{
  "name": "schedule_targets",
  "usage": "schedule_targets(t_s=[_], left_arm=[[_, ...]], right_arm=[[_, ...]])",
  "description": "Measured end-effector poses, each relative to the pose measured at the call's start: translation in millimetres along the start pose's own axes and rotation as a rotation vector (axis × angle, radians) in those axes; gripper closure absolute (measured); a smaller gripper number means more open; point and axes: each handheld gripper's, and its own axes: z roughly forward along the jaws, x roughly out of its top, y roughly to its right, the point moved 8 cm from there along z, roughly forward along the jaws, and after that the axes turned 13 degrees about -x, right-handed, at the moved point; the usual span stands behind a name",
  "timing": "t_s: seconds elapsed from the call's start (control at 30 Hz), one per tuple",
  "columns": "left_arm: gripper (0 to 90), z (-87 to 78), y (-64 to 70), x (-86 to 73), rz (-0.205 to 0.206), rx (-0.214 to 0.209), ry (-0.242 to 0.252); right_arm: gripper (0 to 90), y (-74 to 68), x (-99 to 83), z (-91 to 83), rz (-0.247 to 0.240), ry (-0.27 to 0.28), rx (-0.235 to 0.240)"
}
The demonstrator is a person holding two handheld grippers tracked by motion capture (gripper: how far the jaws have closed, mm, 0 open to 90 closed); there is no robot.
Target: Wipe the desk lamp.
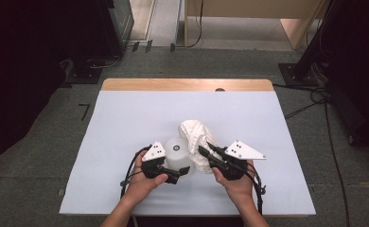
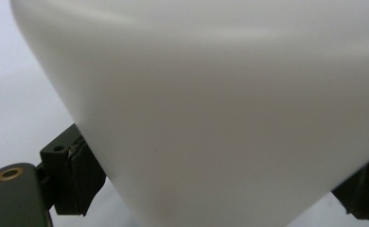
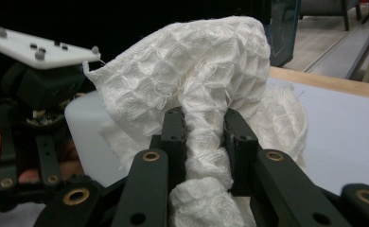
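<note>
High view: a table (image 1: 126, 123) with a pale blue-white top and a wooden far edge stands on grey floor; a person's forearms enter from the near side, each hand carrying a black two-jaw gripper topped by a white three-cornered plate.

White cloth (image 1: 197, 142), waffle-textured and bunched into a ridge, lies just right of the table's centre, its near end lifted. In the right gripper view the cloth (image 3: 206, 90) rises as a gathered fold above the jaws and drapes to both sides.

White container (image 1: 178, 153), rounded and translucent, with a small dark mark at the centre of its upper face, sits just left of the cloth and touches it. In the left gripper view its smooth wall (image 2: 220, 118) stands very close to the camera.

Right gripper (image 1: 207, 150): jaws clamped on a twisted strand of the cloth (the strand is squeezed between both pads in the right gripper view (image 3: 204, 142)).

Left gripper (image 1: 185, 169): jaws set on either side of the container's near wall, pressing it from both sides, as the left gripper view (image 2: 215, 189) shows, with one pad at lower left and the other at lower right.
</note>
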Motion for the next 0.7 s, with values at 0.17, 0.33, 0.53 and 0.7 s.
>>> schedule_targets(t_s=[0.17,0.33,0.53,0.7], left_arm=[[7.9,-10.0,-3.2,6.2,-0.016,-0.005,0.058],[7.9,-19.2,-6.7,11.1,-0.025,-0.002,0.093],[7.9,-27.7,-11.1,14.1,-0.032,0.008,0.115],[7.9,-27.1,-11.3,14.1,-0.039,0.001,0.119]], right_arm=[[74.1,-6.1,-12.8,8.7,-0.012,-0.052,0.018],[74.1,-7.1,-30.0,19.2,-0.009,-0.111,0.029],[74.0,-7.9,-46.1,28.5,-0.010,-0.169,0.037],[74.0,-6.2,-49.2,30.1,-0.013,-0.179,0.037]])
